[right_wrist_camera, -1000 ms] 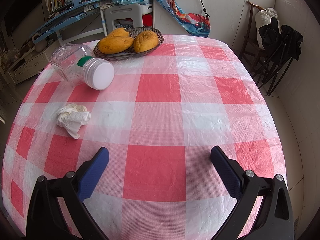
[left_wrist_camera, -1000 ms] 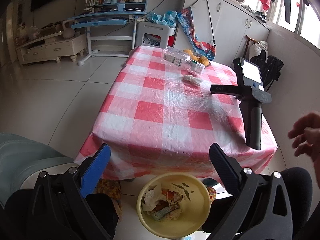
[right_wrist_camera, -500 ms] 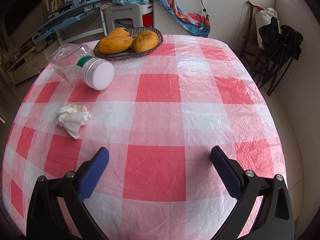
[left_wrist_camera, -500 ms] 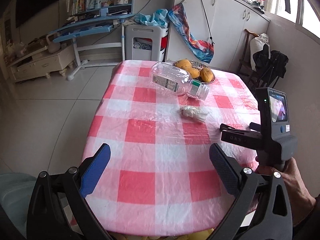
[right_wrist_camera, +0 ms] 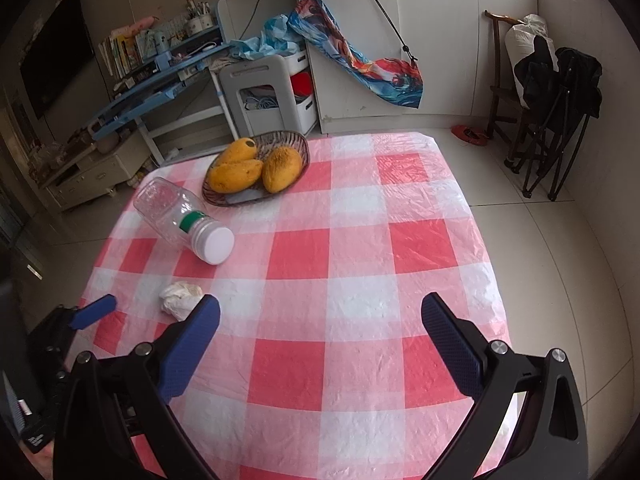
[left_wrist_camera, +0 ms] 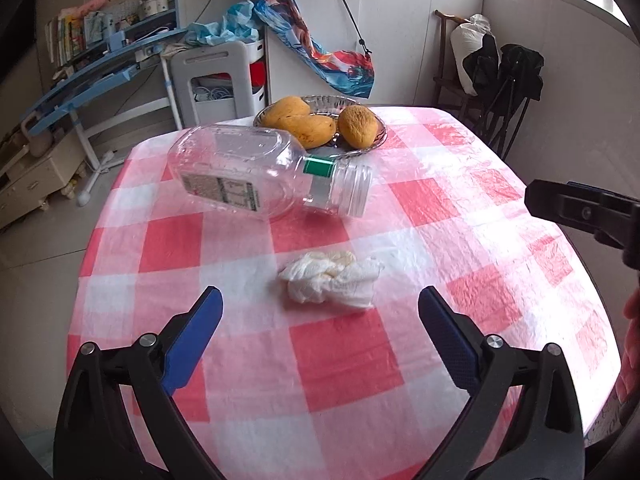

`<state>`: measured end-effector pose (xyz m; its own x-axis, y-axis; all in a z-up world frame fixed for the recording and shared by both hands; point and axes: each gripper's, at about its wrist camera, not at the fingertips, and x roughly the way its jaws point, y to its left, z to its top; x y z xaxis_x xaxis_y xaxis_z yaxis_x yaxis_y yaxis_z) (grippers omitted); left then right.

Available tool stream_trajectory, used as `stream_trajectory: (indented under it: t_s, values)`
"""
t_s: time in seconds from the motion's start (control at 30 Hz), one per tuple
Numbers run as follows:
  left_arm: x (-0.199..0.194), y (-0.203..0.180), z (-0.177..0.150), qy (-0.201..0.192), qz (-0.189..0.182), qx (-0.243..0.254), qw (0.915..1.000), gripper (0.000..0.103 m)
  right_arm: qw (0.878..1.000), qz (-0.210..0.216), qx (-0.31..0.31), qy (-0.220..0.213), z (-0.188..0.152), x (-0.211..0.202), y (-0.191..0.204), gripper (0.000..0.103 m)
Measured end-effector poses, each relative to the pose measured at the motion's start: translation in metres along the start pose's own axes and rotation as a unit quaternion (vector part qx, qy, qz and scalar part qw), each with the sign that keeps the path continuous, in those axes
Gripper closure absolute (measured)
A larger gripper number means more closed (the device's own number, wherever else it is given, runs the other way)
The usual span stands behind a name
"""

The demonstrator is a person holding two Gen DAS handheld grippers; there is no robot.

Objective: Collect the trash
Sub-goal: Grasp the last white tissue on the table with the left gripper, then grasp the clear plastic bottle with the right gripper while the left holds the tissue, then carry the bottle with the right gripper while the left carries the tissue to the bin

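A crumpled white tissue (left_wrist_camera: 330, 278) lies on the red-and-white checked tablecloth (left_wrist_camera: 340, 360), just ahead of my open, empty left gripper (left_wrist_camera: 318, 304). It also shows in the right wrist view (right_wrist_camera: 179, 297). An empty clear plastic jar (left_wrist_camera: 256, 174) with a white lid lies on its side behind the tissue; it shows in the right wrist view too (right_wrist_camera: 184, 220). My right gripper (right_wrist_camera: 320, 312) is open and empty, raised above the table's near side. One blue finger of the left gripper (right_wrist_camera: 94, 315) shows at the left of the right wrist view.
A dish of mangoes (left_wrist_camera: 320, 124) stands at the table's far side (right_wrist_camera: 256, 168). Beyond the table are a blue desk (left_wrist_camera: 100, 72), a white stool (left_wrist_camera: 216, 80), white cabinets (right_wrist_camera: 420, 40) and a chair with dark clothes (right_wrist_camera: 556, 76).
My left gripper swung up from over the yellow trash bin below the table edge and moved forward over the table toward the tissue. My right gripper lifted and pulled back.
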<state>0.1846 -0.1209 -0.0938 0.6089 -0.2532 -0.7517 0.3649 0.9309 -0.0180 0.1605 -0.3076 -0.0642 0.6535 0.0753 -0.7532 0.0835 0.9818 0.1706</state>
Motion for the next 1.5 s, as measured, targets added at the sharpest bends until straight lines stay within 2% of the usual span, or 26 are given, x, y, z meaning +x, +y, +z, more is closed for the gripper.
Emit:
stream_trajectory:
  t_s: [0.07,0.13,0.17,0.2,0.23,0.3,0.33,0.43,0.53,0.67,0.8,0.9,0.97,1.07,1.13,1.17,1.2,1.33,1.4,1.5]
  values:
    - [0.01,-0.004,0.006,0.001,0.002,0.006,1.0,0.01,1.0,0.006,0.0,-0.012,0.005,0.0,0.002,0.006]
    - [0.021,-0.007,0.01,0.012,0.007,0.013,0.9998,0.017,1.0,0.011,0.001,-0.025,0.012,0.001,0.006,0.006]
    - [0.027,-0.006,0.011,0.019,0.007,0.012,0.9997,0.026,0.999,0.014,-0.001,-0.032,0.016,0.002,0.007,0.006]
    - [0.033,-0.003,0.011,0.026,-0.002,0.006,0.9996,0.045,0.999,0.015,-0.005,-0.036,0.018,0.004,0.01,0.006]
    - [0.039,0.0,0.011,0.031,-0.009,0.001,0.9995,0.06,0.999,0.016,-0.01,-0.038,0.02,0.006,0.012,0.006]
    - [0.036,0.007,0.011,0.02,-0.018,-0.013,0.9996,0.073,0.999,0.021,-0.026,-0.035,0.022,0.012,0.02,0.006]
    - [0.031,0.01,0.011,0.014,-0.019,-0.017,0.9996,0.076,0.999,0.023,-0.035,-0.034,0.024,0.015,0.024,0.006]
    - [0.014,0.03,0.009,0.029,-0.03,-0.05,0.9979,0.077,0.997,0.036,-0.059,-0.04,0.031,0.026,0.04,0.006]
    - [-0.018,0.05,0.002,0.046,-0.013,-0.068,0.9965,0.077,0.992,0.065,-0.104,-0.03,0.037,0.043,0.066,0.006]
    - [-0.067,0.081,-0.016,0.036,0.004,-0.099,0.9944,0.076,0.974,0.086,-0.211,-0.011,0.047,0.072,0.12,0.006]
    - [-0.079,0.109,-0.02,0.027,0.003,-0.143,0.9894,0.076,0.953,0.07,-0.292,0.028,0.053,0.108,0.159,0.006]
    - [-0.084,0.126,-0.021,0.025,0.002,-0.169,0.9853,0.076,0.938,0.05,-0.338,0.055,0.052,0.127,0.174,0.006]
    - [-0.086,0.13,-0.019,0.022,-0.004,-0.176,0.9841,0.075,0.934,0.039,-0.35,0.063,0.055,0.134,0.176,0.006]
    - [-0.089,0.129,-0.015,0.018,-0.01,-0.177,0.984,0.075,0.937,0.054,-0.335,0.087,0.062,0.144,0.172,0.006]
    - [-0.09,0.128,-0.012,0.013,-0.012,-0.173,0.9847,0.075,0.938,0.066,-0.323,0.105,0.064,0.151,0.168,0.01]
    - [-0.091,0.128,-0.011,0.011,-0.014,-0.172,0.9848,0.075,0.938,0.07,-0.319,0.114,0.064,0.155,0.169,0.023]
    - [-0.092,0.127,-0.011,0.01,-0.016,-0.173,0.9847,0.075,0.939,0.068,-0.316,0.121,0.062,0.157,0.168,0.029]
    - [-0.097,0.13,-0.011,0.005,-0.026,-0.183,0.9827,0.075,0.949,0.088,-0.279,0.118,0.056,0.143,0.162,0.046]
    - [-0.101,0.128,-0.011,0.0,-0.029,-0.185,0.9823,0.075,0.957,0.105,-0.249,0.104,0.049,0.127,0.155,0.047]
    - [-0.107,0.127,-0.01,-0.008,-0.033,-0.186,0.982,0.075,0.971,0.148,-0.171,0.081,0.038,0.099,0.133,0.047]
